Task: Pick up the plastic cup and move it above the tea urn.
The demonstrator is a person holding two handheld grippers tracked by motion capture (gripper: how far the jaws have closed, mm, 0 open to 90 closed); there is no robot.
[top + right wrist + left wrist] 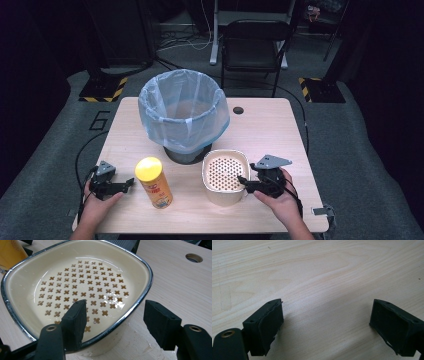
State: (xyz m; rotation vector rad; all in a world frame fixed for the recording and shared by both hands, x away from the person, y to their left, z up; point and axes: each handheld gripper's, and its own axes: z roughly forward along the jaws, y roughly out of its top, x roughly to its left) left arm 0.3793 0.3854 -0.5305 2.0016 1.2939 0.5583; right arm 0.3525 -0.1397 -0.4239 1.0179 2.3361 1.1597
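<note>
A wooden table [280,125] holds a bin [184,112] with a blue bag in it, near the far side. In front of the bin, a yellow can [155,182] stands up straight on the left. A cream bowl [225,177] with a shiny rim and little cross-shaped holes in its bottom sits on the right. The right gripper [245,181] is held in the person's right hand [277,200], right at the bowl's right edge. In the right gripper view its jaws are wide apart, with one jaw inside the bowl [75,282] and one outside, so the rim runs between them. They are not squeezing it. The left gripper [129,182] is in the left hand [97,202], just left of the can and not touching it. In the left gripper view its jaws are wide apart over bare wood [324,277], holding nothing.
</note>
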